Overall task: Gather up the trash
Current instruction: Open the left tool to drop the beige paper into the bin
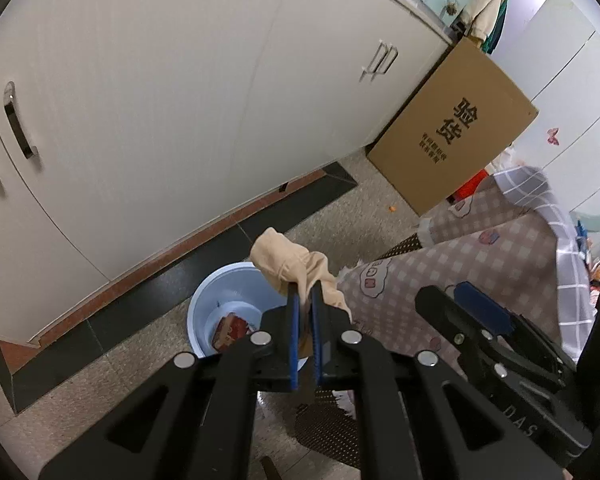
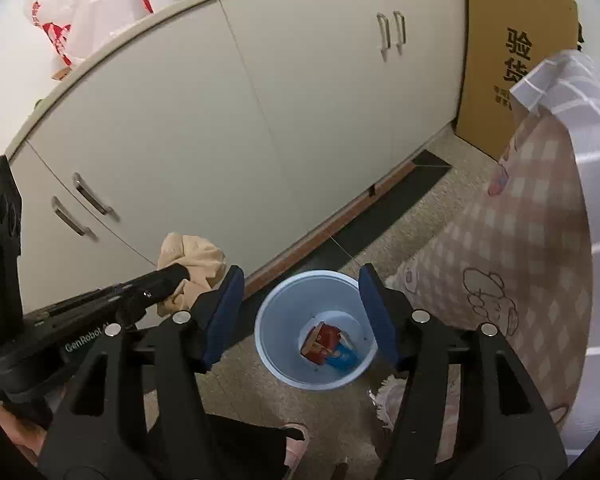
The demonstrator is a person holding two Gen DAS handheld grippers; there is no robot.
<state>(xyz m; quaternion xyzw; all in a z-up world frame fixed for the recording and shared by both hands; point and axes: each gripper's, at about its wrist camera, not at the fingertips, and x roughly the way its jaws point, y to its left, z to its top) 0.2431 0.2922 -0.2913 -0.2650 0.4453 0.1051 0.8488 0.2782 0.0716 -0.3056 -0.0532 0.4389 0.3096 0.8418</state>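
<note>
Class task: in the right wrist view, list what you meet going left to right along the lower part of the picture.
Left claw shut on beige cloth → blue bin holding wrappers → checked bedcover.

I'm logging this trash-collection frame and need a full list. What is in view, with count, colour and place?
cloth: one, beige, crumpled, clamped in left gripper above the floor
bin: one, light blue, on floor by the cabinet
packets: seemingly two, red and blue, inside bin
cabinet: one, off-white, behind bin
cardboard box: one, brown, beside cabinet
checked fabric: pink-white, right of bin
plastic bag: one, white-red, on cabinet
left gripper: shut on cloth
right gripper: open, over bin
</note>
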